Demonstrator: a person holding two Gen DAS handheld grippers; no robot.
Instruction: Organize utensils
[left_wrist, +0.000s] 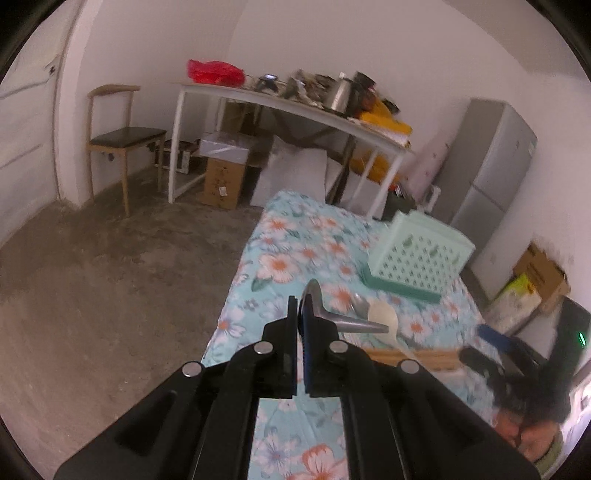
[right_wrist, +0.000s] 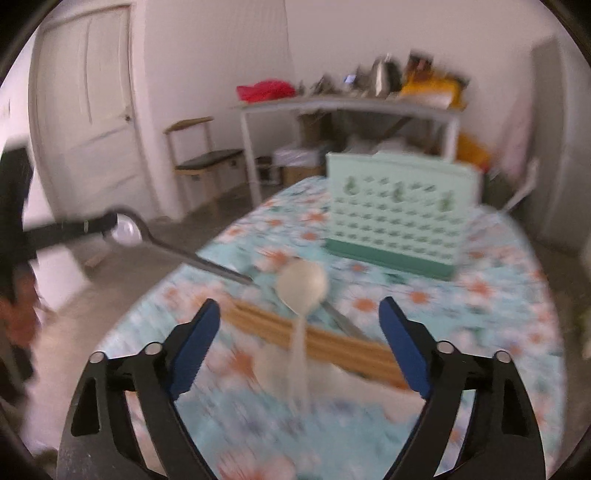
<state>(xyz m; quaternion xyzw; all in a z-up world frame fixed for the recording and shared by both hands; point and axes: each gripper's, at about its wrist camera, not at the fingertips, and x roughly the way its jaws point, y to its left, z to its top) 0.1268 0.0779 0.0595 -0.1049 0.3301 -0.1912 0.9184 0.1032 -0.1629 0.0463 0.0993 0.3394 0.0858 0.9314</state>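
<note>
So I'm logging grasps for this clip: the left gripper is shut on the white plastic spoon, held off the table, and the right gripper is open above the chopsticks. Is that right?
Not quite. The left gripper is shut on the metal spoon, held off the table; the right wrist view shows this. The white plastic spoon lies across the chopsticks. The right gripper is open above them, as you said.

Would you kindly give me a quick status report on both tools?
Left tool shut on metal spoon, lifted. Right tool open over white spoon and chopsticks. Basket unobstructed.

Home: fridge (left_wrist: 491, 162), chair (left_wrist: 122, 140), door (right_wrist: 92, 96)
</note>
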